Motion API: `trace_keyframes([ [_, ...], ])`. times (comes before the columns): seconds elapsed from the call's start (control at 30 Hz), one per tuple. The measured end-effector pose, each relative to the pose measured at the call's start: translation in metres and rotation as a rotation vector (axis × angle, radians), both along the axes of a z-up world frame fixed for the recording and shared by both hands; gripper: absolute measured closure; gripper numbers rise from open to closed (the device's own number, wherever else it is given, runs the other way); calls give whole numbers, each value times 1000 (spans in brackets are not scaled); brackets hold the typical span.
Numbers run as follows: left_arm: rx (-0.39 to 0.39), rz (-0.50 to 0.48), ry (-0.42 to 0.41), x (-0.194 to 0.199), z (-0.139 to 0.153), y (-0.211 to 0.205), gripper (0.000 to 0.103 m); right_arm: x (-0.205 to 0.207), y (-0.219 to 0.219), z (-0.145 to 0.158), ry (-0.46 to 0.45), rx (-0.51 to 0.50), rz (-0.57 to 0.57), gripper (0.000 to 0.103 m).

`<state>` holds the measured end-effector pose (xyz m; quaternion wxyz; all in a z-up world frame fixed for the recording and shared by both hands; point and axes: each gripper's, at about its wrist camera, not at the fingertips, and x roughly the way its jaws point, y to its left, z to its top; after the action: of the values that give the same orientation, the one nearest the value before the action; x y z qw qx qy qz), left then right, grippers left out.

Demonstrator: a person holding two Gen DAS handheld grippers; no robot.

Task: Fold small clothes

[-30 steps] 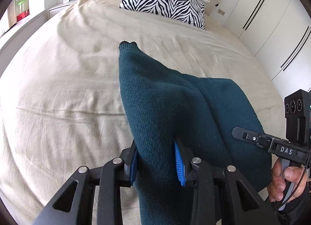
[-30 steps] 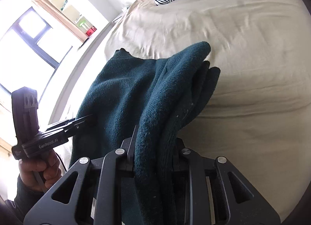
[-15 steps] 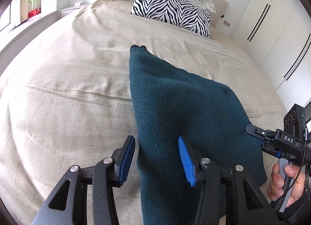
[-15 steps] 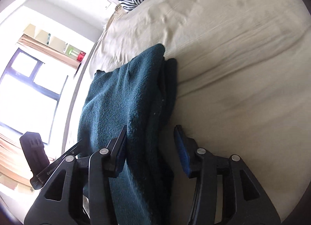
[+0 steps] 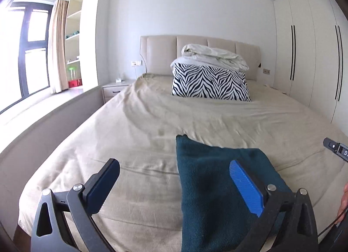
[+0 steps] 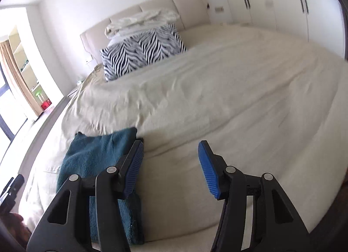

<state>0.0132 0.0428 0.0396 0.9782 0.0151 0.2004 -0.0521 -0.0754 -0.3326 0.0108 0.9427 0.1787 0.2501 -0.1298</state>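
On the beige bed (image 5: pixel 134 134) the folded teal sweater (image 5: pixel 217 186) lies flat at five o'clock; both the left hand-held gripper (image 5: pixel 174 186) and the right hand-held gripper (image 6: pixel 171 169) have just been opening, released and empty, leaving the fold to settle.

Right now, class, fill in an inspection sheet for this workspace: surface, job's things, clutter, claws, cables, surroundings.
Surface: bed under a creased beige cover.
Job's things: teal knit garment, folded, lying flat near the bed's foot.
Clutter: zebra pillow with crumpled white bedding on top, at the headboard.
Claws: left claw and right claw have just been opening; both open, nothing gripped.
Cables: thin black cable by the person's hand.
Surroundings: window, shelves, nightstand, wardrobe.
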Motion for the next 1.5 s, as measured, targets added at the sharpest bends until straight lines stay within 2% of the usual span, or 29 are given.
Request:
trace_keyframes([
  [0.03, 2, 2, -36, -6, 10, 0, 0, -11, 9, 16, -69, -67, -29, 37],
  [0.07, 6, 3, -73, -12, 19, 0, 0, -26, 15, 35, -144, -120, -56, 14],
  [0.1, 11, 6, -116, -20, 28, 0, 0, -37, 22, 49, -220, -164, -88, 0],
  [0.17, 34, 22, -200, -34, 45, -2, 0, -58, 35, 76, -338, -246, -164, 0],
  [0.2, 50, 35, -227, -40, 53, -3, 0, -65, 40, 88, -371, -267, -162, 0],
  [0.3, 79, 61, -282, -54, 70, -5, 0, -74, 45, 122, -373, -259, -93, 0],
  [0.4, 115, 62, -266, -61, 81, -7, 0, -92, 53, 150, -432, -261, -63, 0],
  [0.5, 101, 64, -238, -62, 85, -6, 0, -107, 68, 166, -480, -324, -34, 0],
  [0.57, 90, 67, -203, -60, 83, -5, 0, -104, 76, 168, -442, -333, 27, 0],
  [0.63, 102, 87, -125, -51, 74, -7, 0, -98, 84, 160, -362, -316, 97, 0],
  [0.73, 97, 105, 71, -27, 47, -6, 0, -82, 92, 137, -223, -273, 156, 0],
  [0.83, 70, 50, 282, -4, 9, -6, 0, -65, 96, 105, -88, -259, 144, 0],
  [0.93, 84, 41, 366, 3, -21, -9, 0, -49, 95, 72, 72, -218, 149, 0],
  [1.07, 68, 22, 437, 5, -42, -11, 0, -29, 93, 31, 245, -175, 151, 0],
  [1.13, 76, 17, 453, 5, -49, -13, 0, -20, 93, 14, 299, -151, 160, 0],
  [1.3, 51, 5, 487, 7, -57, -12, 0, -10, 96, -8, 341, -146, 163, 0],
  [1.5, 37, -12, 508, 7, -63, -12, 0, -2, 94, -15, 371, -136, 175, 0],
])
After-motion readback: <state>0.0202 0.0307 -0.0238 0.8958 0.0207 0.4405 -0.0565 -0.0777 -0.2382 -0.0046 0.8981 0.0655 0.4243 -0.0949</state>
